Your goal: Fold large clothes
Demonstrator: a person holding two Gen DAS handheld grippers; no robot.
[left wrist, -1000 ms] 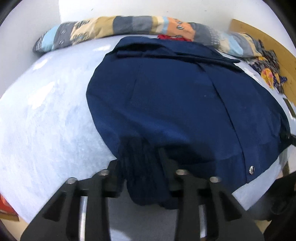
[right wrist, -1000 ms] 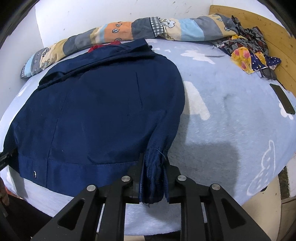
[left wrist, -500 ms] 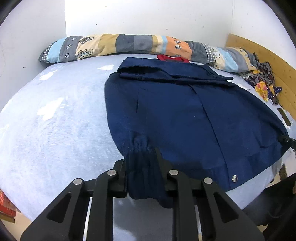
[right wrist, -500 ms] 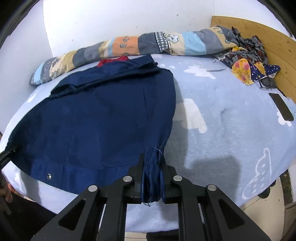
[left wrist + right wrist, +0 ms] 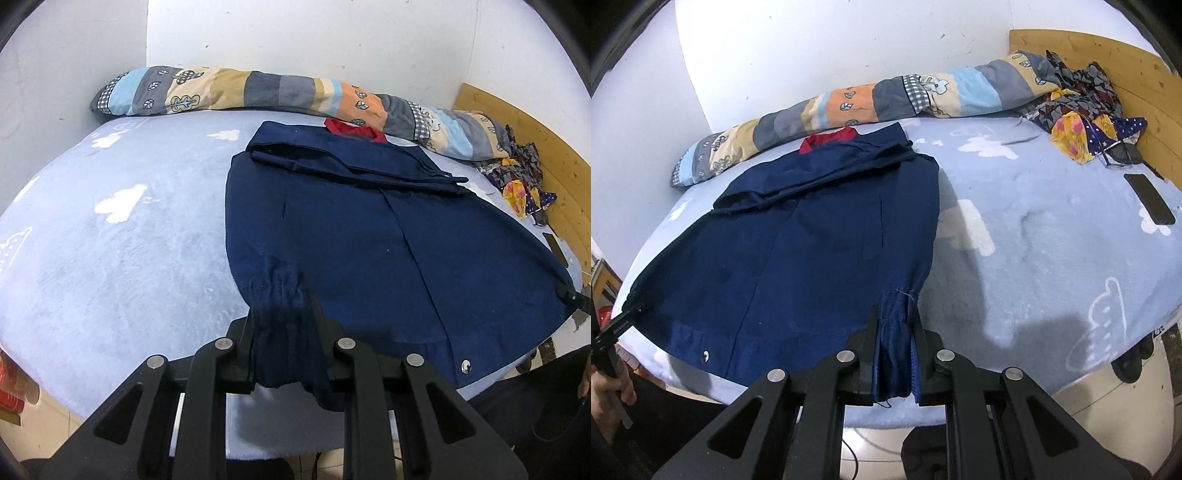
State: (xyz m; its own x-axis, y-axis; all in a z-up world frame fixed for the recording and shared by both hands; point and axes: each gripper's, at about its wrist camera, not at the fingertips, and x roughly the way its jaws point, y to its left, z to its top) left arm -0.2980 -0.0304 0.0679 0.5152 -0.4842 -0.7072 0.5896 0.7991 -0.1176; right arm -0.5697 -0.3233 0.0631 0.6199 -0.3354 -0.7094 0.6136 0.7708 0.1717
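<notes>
Navy jacket (image 5: 369, 236) lies flat on the bed (image 5: 110, 251), collar toward the patchwork bolster (image 5: 258, 88). Left gripper (image 5: 284, 332) and right gripper (image 5: 895, 354), having just tightened, each clench a hem corner, now raised: fold toward the bolster begins.

One jacket (image 5: 369, 240), two tools (image 5: 284, 325), one phone (image 5: 1150, 203)

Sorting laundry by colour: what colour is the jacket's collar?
Red collar, clearest in the right wrist view.
</notes>
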